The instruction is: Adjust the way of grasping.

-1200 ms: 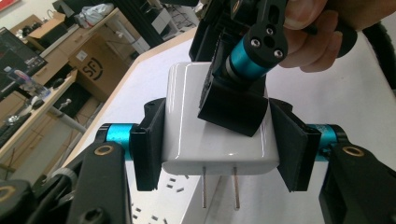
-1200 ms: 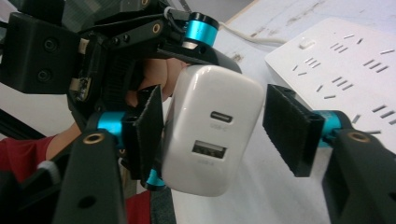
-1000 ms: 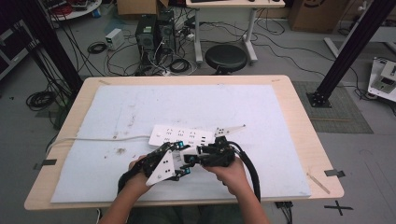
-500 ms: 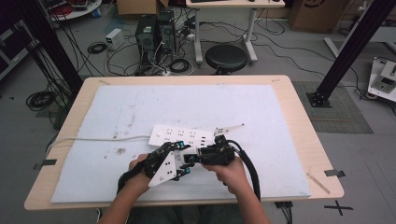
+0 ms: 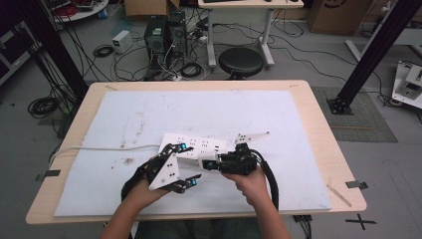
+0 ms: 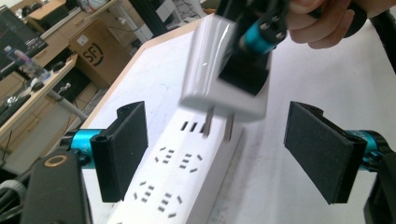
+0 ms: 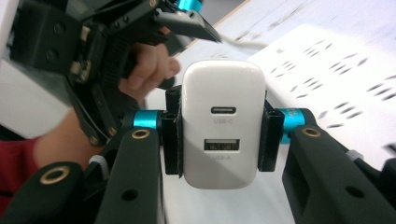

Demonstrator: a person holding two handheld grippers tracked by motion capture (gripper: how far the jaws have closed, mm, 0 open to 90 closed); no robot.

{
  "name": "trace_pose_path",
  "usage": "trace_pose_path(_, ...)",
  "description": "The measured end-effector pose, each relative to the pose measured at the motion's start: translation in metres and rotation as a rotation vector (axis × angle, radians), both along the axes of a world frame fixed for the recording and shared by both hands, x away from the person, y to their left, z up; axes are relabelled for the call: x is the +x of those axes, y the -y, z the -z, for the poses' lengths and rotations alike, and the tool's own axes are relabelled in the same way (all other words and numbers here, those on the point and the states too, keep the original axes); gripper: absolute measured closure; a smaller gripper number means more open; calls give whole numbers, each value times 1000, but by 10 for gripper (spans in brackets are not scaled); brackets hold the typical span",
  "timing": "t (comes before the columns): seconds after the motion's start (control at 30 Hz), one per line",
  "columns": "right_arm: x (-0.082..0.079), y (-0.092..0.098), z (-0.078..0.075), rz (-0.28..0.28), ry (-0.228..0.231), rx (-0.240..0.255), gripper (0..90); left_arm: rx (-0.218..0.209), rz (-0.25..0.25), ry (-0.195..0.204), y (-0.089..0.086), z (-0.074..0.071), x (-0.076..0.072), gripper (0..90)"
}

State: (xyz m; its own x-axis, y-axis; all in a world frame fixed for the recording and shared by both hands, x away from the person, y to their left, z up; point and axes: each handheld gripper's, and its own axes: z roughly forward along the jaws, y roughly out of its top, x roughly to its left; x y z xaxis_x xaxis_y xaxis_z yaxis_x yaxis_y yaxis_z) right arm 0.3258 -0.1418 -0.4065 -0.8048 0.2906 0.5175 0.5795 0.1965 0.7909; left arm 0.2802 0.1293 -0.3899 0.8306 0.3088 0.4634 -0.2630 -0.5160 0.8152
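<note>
Right gripper view shows me the small white plastic charger block with two USB holes [image 7: 221, 123] squeezed tight between the two black pads of my right gripper [image 7: 219, 135]. The grip looks firm on both flat sides.

In the left gripper view, the charger hangs in the air just above the long white plastic power strip with many plug holes [image 6: 182, 177]. Its two metal prongs [image 6: 217, 127] point down at the strip but are not in any holes yet. They sit near the far end of the strip, close to its edge.

My left gripper [image 6: 224, 151] has just opened its jaws wide. Nothing is between them; the strip lies under the gap and the pads do not touch it.

Here is what I think could go wrong. The strip lies loose on the white table mat [image 5: 278, 114], so if I push the plug down, the strip may slide or tip. The prongs look a bit off from the holes, so they could hit plain plastic and bend. If I push at a slant, the charger could twist in the pads and slip. The prongs are also near the strip's edge, so I might miss it fully.
</note>
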Motion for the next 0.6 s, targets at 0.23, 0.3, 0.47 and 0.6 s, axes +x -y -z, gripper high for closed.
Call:
trace_pose_path(0.23, -6, 11, -15, 35, 138, -21, 633, -38, -69, -81, -25, -15, 8, 193)
trace_pose_path(0.3, -6, 17, -19, 46, 164, -25, 632, -52, -92, -115, -35, -20, 11, 193)
trace_pose_path(0.47, -6, 28, -30, 86, 215, -94, 631, -35, -129, -165, -53, -29, 17, 193)
trace_pose_path(0.6, -4, 38, -36, 104, 234, -117, 631, -35, -151, -191, -65, -36, 23, 193)
